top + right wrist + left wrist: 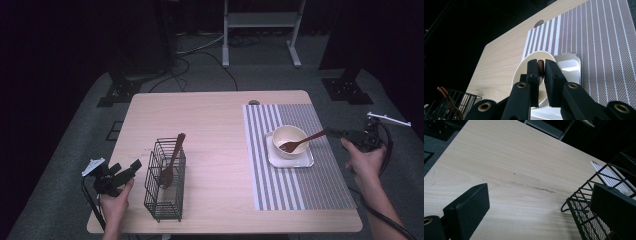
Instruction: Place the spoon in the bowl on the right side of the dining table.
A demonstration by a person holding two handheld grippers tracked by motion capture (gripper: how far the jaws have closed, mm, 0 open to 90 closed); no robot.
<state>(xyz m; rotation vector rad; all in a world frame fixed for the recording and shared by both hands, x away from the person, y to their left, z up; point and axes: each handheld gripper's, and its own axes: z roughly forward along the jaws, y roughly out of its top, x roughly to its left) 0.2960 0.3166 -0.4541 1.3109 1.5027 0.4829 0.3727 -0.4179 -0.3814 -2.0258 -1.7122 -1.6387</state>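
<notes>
Right gripper [334, 133] clamps fork [300, 143] (tines in bowl [289, 136]).

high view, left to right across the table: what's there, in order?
Left gripper → black wire basket holding a brown wooden spoon → cream bowl on a white square plate → right gripper.

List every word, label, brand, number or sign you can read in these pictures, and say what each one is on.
None: no readable text on anything.
The wooden fork held by the right gripper, the bowl, the tray, the striped mat, the wire basket with its wooden spoon, the table and the open left gripper all carry no print, label or number.
</notes>
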